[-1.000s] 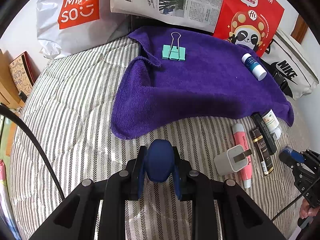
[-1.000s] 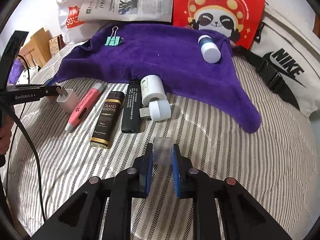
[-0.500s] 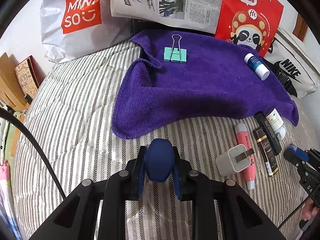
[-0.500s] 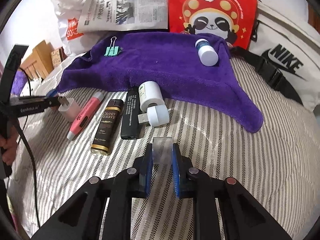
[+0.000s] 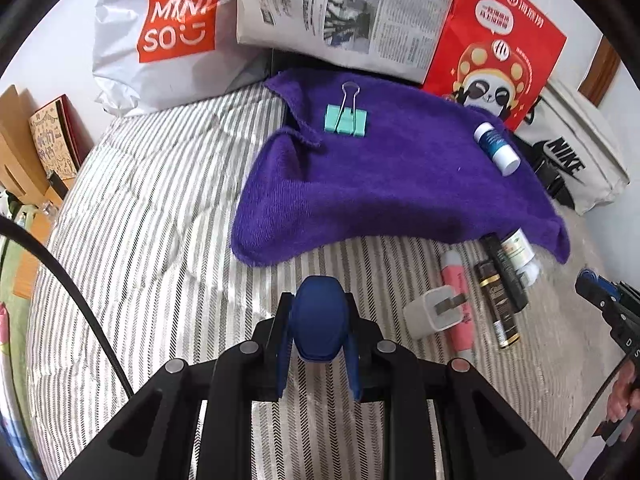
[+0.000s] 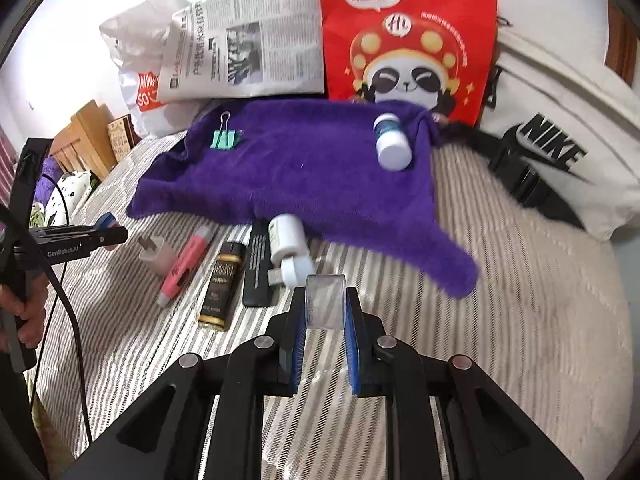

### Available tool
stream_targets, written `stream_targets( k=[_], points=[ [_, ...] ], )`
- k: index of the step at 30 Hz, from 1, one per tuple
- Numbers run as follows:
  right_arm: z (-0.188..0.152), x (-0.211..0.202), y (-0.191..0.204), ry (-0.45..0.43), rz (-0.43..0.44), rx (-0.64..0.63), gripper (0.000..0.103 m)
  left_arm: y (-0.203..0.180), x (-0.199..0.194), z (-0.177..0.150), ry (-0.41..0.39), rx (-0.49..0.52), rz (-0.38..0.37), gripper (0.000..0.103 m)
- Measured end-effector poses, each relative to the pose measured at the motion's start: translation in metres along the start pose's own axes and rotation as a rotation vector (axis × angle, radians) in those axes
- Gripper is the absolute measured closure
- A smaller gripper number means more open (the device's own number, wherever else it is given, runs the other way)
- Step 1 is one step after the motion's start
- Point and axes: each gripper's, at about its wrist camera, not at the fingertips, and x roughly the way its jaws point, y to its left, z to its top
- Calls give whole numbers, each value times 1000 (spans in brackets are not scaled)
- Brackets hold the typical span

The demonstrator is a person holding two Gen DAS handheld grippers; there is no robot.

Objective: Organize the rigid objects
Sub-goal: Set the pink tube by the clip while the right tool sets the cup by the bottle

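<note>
Two things are in hand: we hold a dark blue rounded object clenched in the left tool and a clear tape roll clamped in the right tool, both above the striped bed. On the purple towel lie only a green binder clip and a small bottle. Still off the towel: charger plug, pink pen, dark tubes, white bottle. We judge it under halfway.

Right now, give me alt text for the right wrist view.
The right gripper holds a clear tape roll above a striped bed. Beyond lie a purple towel with a green clip and bottle.
</note>
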Motion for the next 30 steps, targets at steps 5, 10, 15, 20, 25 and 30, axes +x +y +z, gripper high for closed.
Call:
stream_targets(
  k=[5,10,15,20,25,30],
  points=[
    [17,-7,-10,-22,8,13,85,0,-12,12,-39,-19,-29,82],
    [32,-6,-17,-42,4,22,85,-1,-12,23,-54,-33,-44,82],
    [51,4,-26,-39,-24,21,85,-2,-8,37,-56,-26,-55,82],
    [68,18,-34,-29,-40,28,85,-5,1,61,-61,-10,-76,82],
    [82,38,-42,-18,-51,44,85,-9,9,84,-63,20,-68,82],
    [89,66,-43,15,-43,46,85,-10,22,101,-56,44,-65,82]
  ],
)
